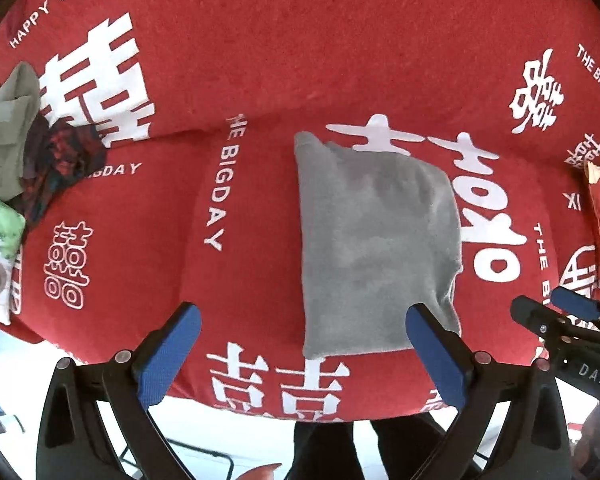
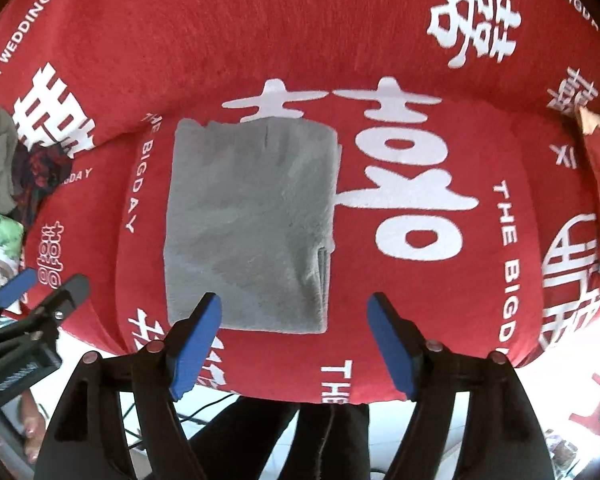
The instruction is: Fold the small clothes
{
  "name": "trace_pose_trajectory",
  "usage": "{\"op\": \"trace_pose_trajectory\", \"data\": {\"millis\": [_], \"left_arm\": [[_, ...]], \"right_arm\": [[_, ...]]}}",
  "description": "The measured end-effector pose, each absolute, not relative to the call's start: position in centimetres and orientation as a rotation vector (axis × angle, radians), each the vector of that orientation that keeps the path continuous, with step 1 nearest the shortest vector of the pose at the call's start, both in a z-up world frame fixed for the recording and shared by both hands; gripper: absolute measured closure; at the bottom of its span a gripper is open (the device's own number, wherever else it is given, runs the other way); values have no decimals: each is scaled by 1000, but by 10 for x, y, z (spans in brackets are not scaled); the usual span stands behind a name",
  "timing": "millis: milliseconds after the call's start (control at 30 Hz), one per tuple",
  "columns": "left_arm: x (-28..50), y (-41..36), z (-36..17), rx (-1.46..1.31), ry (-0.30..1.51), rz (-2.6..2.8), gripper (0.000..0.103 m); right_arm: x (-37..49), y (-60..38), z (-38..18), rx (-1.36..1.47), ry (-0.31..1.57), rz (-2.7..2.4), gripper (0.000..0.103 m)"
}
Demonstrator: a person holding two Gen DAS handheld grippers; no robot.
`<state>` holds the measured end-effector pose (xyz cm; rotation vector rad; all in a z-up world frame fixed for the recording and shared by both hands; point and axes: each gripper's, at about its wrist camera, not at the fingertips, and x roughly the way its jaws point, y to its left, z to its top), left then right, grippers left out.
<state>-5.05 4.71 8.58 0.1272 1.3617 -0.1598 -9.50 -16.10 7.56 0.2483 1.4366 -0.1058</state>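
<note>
The left claw (image 1: 304, 354) stands wide open at the bottom of its frame, blue pads apart with nothing between them. The right claw (image 2: 294, 344) is likewise open and empty, low in its own view. Above both, the folded grey garment (image 2: 248, 224) lies flat as a neat rectangle at the centre of the frame, on a red cover (image 2: 284, 32) printed with white characters and lettering. At the left edge, a heap of olive and dark patterned clothes (image 1: 24, 148) sits well apart from the grey piece.
</note>
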Motion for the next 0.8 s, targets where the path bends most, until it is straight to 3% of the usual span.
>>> {"op": "trace_pose_trajectory", "data": {"millis": [800], "left_arm": [[-47, 52, 102, 154, 1389, -104, 0]], "right_arm": [[-86, -152, 104, 199, 1413, -177, 25]]}}
